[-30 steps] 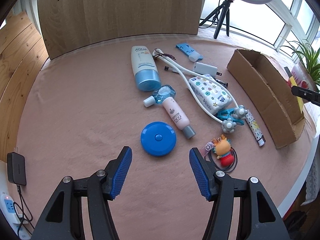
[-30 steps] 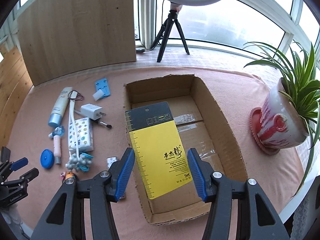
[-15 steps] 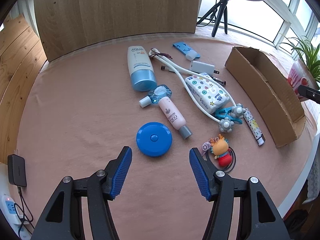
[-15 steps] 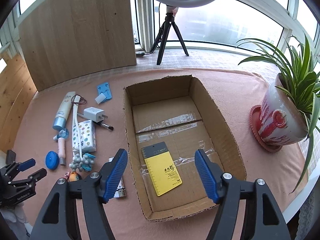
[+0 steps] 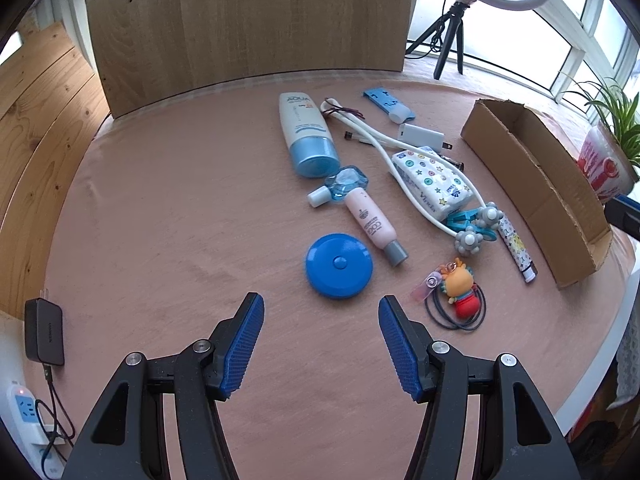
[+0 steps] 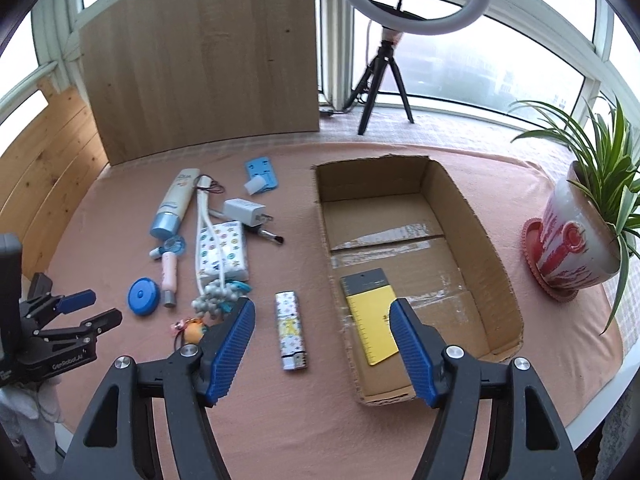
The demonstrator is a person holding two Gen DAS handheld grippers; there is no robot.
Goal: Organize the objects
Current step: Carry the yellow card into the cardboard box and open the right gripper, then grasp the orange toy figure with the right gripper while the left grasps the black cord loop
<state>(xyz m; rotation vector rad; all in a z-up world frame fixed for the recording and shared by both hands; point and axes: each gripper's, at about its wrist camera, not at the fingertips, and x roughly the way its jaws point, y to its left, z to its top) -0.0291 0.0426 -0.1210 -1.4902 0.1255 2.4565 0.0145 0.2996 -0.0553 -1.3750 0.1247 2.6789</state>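
Yellow card (flat) in box

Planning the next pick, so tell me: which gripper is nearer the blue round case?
Left. The left gripper hovers just short of the blue round case; the right gripper hangs beside the box.

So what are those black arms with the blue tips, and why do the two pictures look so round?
Each is a pinching tool a person holds, one per hand, with a wide-angle camera on it that bends the picture. One picture looks along the left tool, the other along the right tool. Both are open and hold nothing. On the pink tablecloth lie small things to tidy: a blue round case, a pink tube, a toy keychain. The right tool's fingers have just opened; the yellow card lies in the cardboard box.
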